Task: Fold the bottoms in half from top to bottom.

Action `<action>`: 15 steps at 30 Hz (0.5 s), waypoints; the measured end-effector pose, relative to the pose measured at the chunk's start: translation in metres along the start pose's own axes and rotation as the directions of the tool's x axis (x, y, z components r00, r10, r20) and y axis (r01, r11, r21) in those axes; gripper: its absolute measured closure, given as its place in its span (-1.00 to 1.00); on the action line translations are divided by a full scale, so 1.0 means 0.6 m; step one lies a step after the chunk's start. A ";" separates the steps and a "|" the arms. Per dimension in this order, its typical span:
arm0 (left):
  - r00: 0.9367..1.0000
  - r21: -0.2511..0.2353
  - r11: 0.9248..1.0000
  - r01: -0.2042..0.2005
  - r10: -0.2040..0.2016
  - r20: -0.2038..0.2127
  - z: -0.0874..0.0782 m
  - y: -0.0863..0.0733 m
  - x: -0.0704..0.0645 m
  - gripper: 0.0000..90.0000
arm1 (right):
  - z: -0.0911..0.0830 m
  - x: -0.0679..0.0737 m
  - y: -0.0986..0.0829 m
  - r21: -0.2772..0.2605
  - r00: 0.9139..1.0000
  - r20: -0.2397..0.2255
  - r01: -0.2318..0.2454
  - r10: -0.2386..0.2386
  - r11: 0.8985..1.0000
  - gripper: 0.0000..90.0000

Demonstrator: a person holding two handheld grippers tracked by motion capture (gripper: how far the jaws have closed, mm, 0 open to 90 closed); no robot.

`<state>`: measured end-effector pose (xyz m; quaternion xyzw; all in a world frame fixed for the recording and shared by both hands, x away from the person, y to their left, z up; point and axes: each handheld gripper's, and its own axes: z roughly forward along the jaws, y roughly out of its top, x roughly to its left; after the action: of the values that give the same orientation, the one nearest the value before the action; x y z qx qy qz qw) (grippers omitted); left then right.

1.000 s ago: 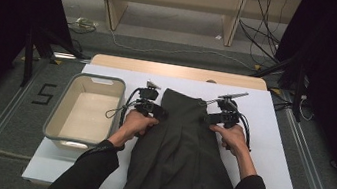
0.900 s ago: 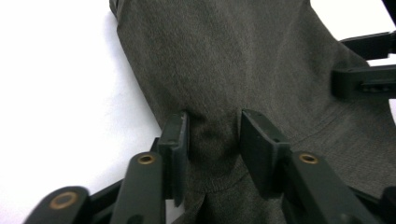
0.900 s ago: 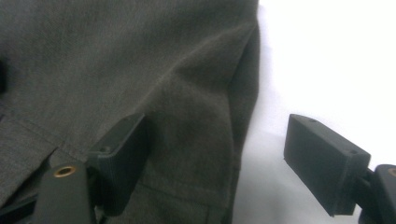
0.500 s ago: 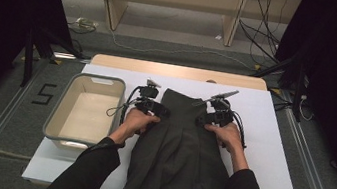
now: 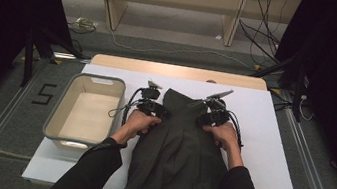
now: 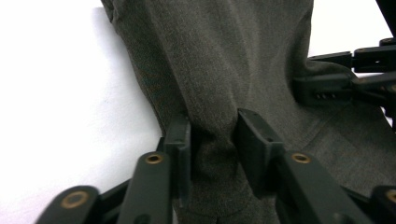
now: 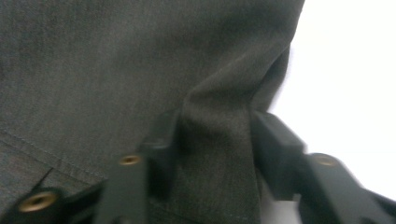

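Left gripper (image 6: 212,140): fold of dark garment (image 5: 177,156) is pinched between jaws, at garment's left edge. Right gripper (image 7: 212,135): fold at right edge is clamped likewise. Garment is spread flat on white table (image 5: 268,155), between both hands. Beige tub (image 5: 51,122) is placed left of garment, near left hand (image 5: 139,123).

Dark grey garment (image 5: 178,151) flat on white table, far end bunched

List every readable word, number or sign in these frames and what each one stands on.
"5": a single black digit marked on the grey floor, left of the grey plastic bin.
Nothing else can be read: no label or print shows on the dark grey fabric garment, the bin or the white table cover.
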<state>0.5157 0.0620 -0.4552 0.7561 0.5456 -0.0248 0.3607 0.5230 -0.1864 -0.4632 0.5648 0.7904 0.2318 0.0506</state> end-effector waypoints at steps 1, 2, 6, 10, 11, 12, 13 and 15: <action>1.000 -0.001 1.000 -0.007 0.007 0.004 -0.001 0.000 -0.001 0.57 | -0.001 -0.001 0.000 -0.004 1.000 -0.014 -0.007 0.007 1.000 0.48; 1.000 -0.008 1.000 -0.004 0.004 0.007 0.000 0.000 -0.003 0.62 | -0.001 -0.003 0.000 -0.008 0.999 -0.031 -0.008 0.008 1.000 0.60; 0.999 -0.016 0.999 -0.043 0.044 0.011 -0.007 0.001 -0.008 0.76 | -0.007 -0.005 0.000 -0.023 0.997 -0.070 -0.015 0.013 1.000 0.83; 0.998 -0.041 0.997 -0.059 0.060 0.020 -0.019 0.012 -0.014 0.78 | -0.029 -0.005 0.009 -0.061 0.997 -0.077 0.014 -0.018 0.998 0.86; 0.998 -0.048 0.997 -0.063 0.064 0.020 -0.023 0.015 -0.016 0.78 | -0.036 -0.003 0.013 -0.072 0.997 -0.072 0.015 -0.020 0.997 0.86; 0.998 -0.064 0.996 -0.064 0.065 0.017 -0.027 0.019 -0.018 0.78 | -0.043 -0.002 0.017 -0.085 0.997 -0.065 0.023 -0.029 0.996 0.86; 0.998 -0.077 0.995 -0.063 0.064 0.018 -0.030 0.023 -0.020 0.78 | -0.051 0.000 0.021 -0.099 0.998 -0.058 0.029 -0.034 0.995 0.86; 0.997 -0.106 0.992 -0.067 0.069 0.015 -0.038 0.032 -0.023 0.77 | -0.064 0.001 0.029 -0.127 0.998 -0.046 0.037 -0.043 0.991 0.86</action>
<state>0.5182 0.0610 -0.4225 0.7540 0.5165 0.0095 0.4057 0.5247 -0.1931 -0.4214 0.5386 0.7864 0.2938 0.0718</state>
